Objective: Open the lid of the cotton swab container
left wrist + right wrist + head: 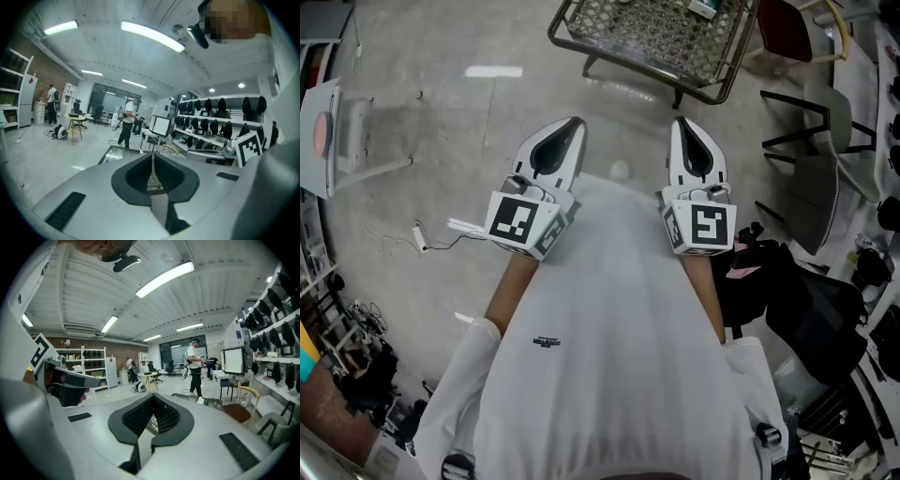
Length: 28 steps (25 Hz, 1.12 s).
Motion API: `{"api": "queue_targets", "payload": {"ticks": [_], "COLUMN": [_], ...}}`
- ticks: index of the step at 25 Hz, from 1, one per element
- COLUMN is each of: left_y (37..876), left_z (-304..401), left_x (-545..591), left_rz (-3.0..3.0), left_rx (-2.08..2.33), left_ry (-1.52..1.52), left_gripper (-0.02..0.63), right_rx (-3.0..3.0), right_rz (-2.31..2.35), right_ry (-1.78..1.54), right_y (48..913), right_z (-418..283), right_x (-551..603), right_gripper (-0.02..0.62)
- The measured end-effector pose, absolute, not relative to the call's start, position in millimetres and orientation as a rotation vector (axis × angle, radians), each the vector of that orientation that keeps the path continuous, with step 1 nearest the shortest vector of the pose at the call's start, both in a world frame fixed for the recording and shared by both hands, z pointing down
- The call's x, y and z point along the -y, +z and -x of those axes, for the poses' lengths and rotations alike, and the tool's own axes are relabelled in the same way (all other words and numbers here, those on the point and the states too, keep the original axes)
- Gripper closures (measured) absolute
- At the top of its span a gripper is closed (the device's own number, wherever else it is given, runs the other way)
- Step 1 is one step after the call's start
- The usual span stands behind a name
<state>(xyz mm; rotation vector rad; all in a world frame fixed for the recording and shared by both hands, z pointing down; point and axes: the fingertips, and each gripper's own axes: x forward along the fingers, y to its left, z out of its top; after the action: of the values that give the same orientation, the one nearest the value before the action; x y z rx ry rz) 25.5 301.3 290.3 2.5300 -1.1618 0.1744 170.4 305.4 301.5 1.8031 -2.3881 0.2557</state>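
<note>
The cotton swab container shows in no view. It may be on the wire-mesh counter (647, 37) ahead, where the few small things are too blurred to name. The left claw (572, 124) and right claw (681, 122) are each pressed together on nothing, held side by side before the person's chest, probably on the way to the work rather than at it. Only floor (441, 141) lies between them and the counter, while a chair (811, 131) and a black bag (797, 309) stand off to the right, out of the path.

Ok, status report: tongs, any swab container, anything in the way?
Left tongs shut, empty. Right tongs shut, empty. No swab container in view. Wire-mesh rack ahead, tongs short of it.
</note>
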Motion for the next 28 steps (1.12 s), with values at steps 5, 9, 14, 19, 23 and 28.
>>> {"api": "queue_targets", "payload": {"ticks": [5, 9, 14, 19, 23, 28], "left_y": [289, 292, 301, 301, 300, 298], "left_z": [-30, -29, -37, -44, -41, -23], "left_x": [-295, -279, -240, -189, -149, -99], "left_rz": [-2.522, -2.51, -2.506, -2.524, -2.548, -2.563], "left_rx": [1.17, 1.17, 1.127, 1.093, 1.062, 1.018], "left_ry": [0.184, 0.181, 0.181, 0.179, 0.188, 0.189], "left_gripper": [0.591, 0.591, 0.591, 0.591, 0.591, 0.591], "right_rx": [2.413, 2.412, 2.395, 2.366, 2.347, 2.325], "right_rz": [-1.787, -1.77, -1.774, -1.783, -1.79, -1.819], "right_ry": [0.294, 0.316, 0.319, 0.311, 0.3, 0.274], "right_y": [303, 308, 309, 307, 304, 292], "right_z": [-170, -167, -168, -174, -167, -149], "right_x": [-297, -283, -248, -200, -158, -106], "right_gripper": [0.595, 0.595, 0.595, 0.595, 0.595, 0.595]}}
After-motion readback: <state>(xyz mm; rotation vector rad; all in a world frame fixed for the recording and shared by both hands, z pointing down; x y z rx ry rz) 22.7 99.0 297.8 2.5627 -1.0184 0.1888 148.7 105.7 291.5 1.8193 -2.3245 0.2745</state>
